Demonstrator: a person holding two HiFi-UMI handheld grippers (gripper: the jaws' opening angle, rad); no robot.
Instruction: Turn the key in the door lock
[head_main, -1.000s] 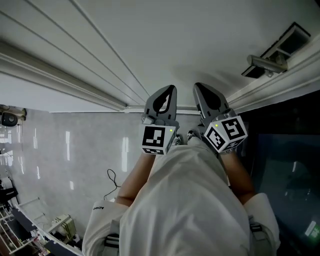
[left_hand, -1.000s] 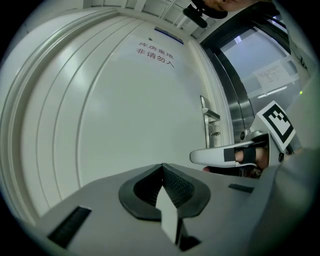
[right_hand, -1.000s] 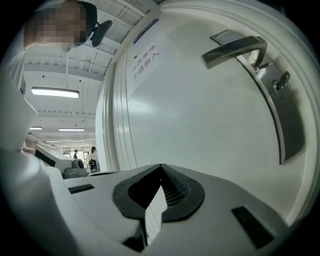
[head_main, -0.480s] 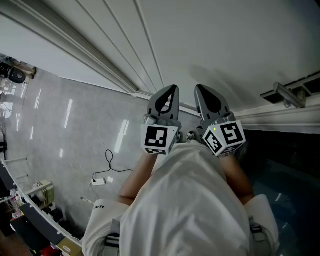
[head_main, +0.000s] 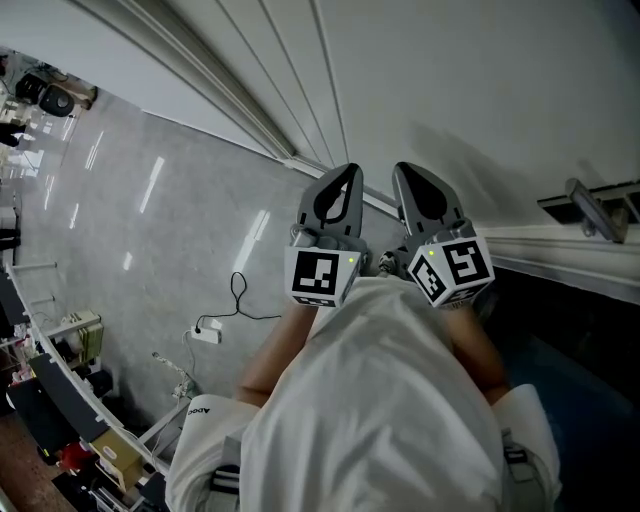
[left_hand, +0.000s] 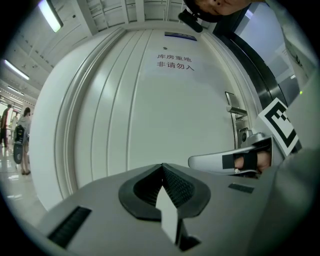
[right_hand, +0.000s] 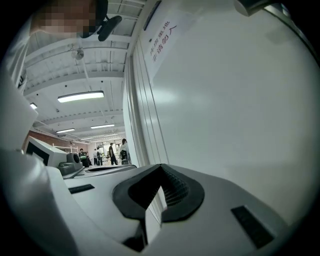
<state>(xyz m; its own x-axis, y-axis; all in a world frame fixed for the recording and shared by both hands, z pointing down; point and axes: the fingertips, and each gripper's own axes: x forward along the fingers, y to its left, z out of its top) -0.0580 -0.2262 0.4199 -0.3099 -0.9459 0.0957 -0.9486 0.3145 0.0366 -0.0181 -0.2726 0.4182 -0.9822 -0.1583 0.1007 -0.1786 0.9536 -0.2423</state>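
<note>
- Lock is sitting below the handle, at the right edge of the door — no key discernible.
- Left gripper and right gripper are staying clenched, empty.
- Both have been swinging along the door this past second — still approaching, lock unreached.

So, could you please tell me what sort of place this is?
Likely a storeroom entrance off a big indoor hall: a white door with a Chinese storeroom no-entry sign, a polished floor, and strip lights over distant people.
</note>
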